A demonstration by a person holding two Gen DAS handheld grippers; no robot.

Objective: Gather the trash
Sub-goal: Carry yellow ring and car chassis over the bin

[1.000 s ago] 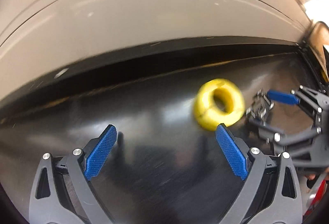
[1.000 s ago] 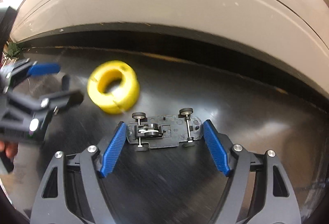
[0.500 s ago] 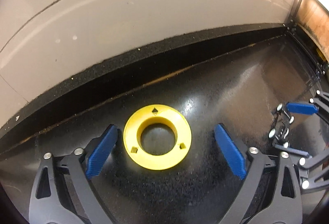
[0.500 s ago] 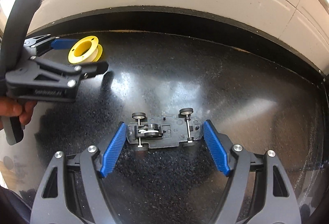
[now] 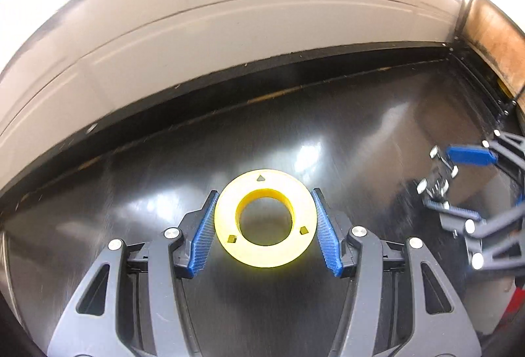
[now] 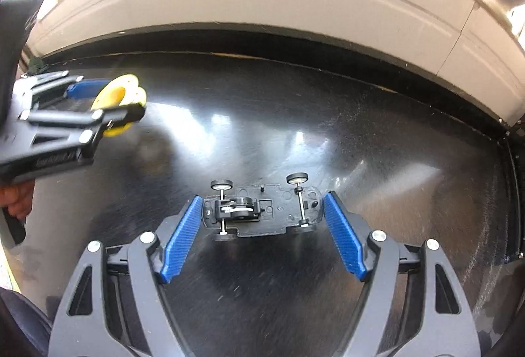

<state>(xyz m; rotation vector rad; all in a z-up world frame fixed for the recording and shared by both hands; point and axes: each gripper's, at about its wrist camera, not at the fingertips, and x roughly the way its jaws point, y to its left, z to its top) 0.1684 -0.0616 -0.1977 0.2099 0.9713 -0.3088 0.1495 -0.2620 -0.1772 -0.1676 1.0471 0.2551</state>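
Note:
A yellow plastic spool (image 5: pixel 265 255) sits flat-face-up between the blue pads of my left gripper (image 5: pixel 265 192). The jaws are closing and both pads touch its rim. From the right wrist view the left gripper (image 6: pixel 108 101) holds the spool (image 6: pixel 115 93) at the left. My right gripper (image 6: pixel 264 196) is shut on an upside-down black toy car chassis (image 6: pixel 272 212), wheels up, gripped end to end. In the left wrist view that right gripper (image 5: pixel 438 177) with the car (image 5: pixel 438 185) is at the far right. Both are over a glossy black table (image 5: pixel 328 127).
The table's far edge (image 5: pixel 229 85) runs across both views, with pale grey floor (image 5: pixel 229 29) beyond. A brown wooden piece (image 5: pixel 492 39) stands past the table's right corner. A person's hand (image 6: pixel 16 196) grips the left tool's handle.
The left gripper swung over the yellow spool, centred it between the pads, then closed onto its rim. The right gripper kept its grip on the car and carried it across the table.

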